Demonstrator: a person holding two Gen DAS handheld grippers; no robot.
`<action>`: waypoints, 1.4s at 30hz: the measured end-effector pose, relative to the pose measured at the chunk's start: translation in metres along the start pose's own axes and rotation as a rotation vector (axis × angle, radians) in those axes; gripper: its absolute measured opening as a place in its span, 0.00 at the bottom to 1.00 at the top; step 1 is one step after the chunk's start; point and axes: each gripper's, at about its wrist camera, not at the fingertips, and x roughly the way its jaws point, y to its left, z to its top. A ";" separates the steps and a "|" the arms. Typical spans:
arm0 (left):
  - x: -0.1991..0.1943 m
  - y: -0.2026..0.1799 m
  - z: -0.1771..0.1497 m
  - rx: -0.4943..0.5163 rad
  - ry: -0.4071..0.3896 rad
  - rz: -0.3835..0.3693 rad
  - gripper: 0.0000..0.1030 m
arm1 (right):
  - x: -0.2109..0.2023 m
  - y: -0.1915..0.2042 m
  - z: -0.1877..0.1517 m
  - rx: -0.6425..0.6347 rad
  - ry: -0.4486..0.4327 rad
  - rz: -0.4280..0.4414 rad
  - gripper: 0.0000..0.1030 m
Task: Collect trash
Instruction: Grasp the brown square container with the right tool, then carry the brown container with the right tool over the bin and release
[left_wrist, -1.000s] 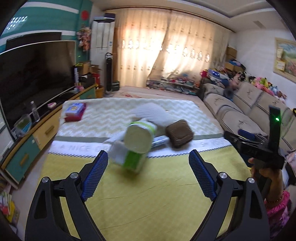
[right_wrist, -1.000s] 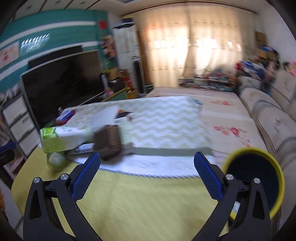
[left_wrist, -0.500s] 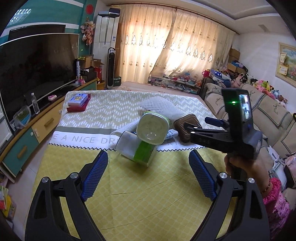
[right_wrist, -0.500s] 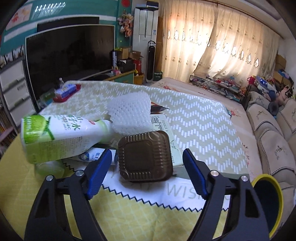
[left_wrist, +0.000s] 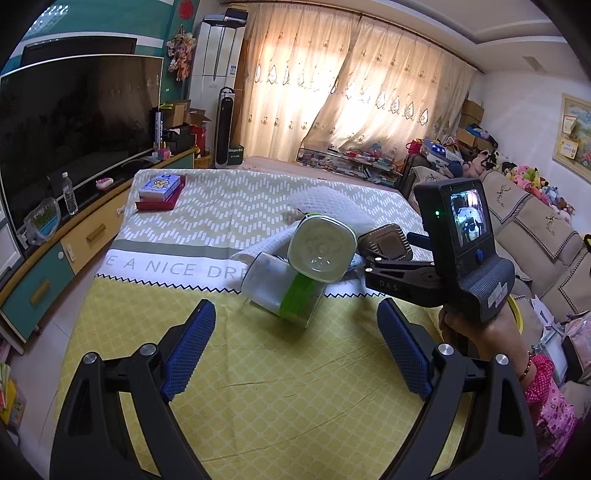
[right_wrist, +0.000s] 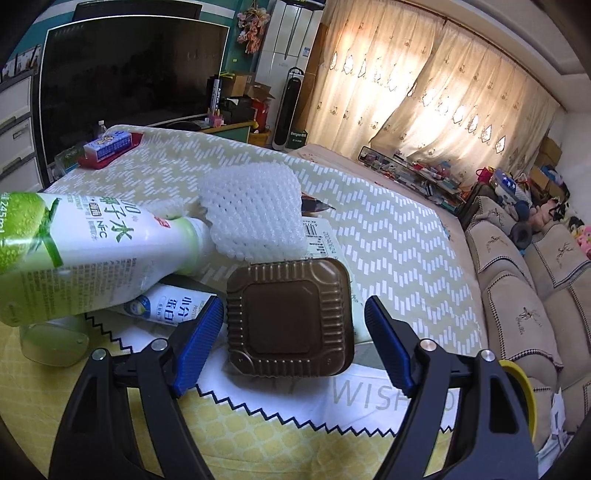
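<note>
A pile of trash lies on the cloth-covered table (left_wrist: 258, 387). A brown ribbed plastic tray (right_wrist: 290, 319) sits between the open fingers of my right gripper (right_wrist: 295, 343), which do not touch it; it also shows in the left wrist view (left_wrist: 384, 243). A green-and-white bottle (right_wrist: 74, 254) lies on its side over a clear cup (left_wrist: 280, 291) and a small white wrapper (right_wrist: 166, 304). White foam netting (right_wrist: 255, 210) lies behind. My left gripper (left_wrist: 291, 350) is open and empty, short of the cup.
A yellow-rimmed bin (right_wrist: 521, 398) stands low at the right of the table. A blue box on a red tray (left_wrist: 159, 190) sits at the far left corner. A TV (left_wrist: 74, 122) on a cabinet is at the left, and a sofa (left_wrist: 535, 236) at the right.
My right gripper has moved forward and closed in around the brown tray. My left gripper has edged closer to the cup and bottle.
</note>
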 end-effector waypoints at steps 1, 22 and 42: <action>0.001 0.000 0.000 0.000 0.001 -0.001 0.85 | 0.000 0.000 0.000 -0.002 0.004 -0.001 0.62; 0.010 -0.011 -0.001 0.028 0.022 -0.002 0.85 | -0.038 -0.041 -0.015 0.137 -0.042 0.042 0.60; 0.021 -0.043 -0.006 0.084 0.054 -0.023 0.85 | -0.094 -0.212 -0.118 0.543 -0.051 -0.216 0.60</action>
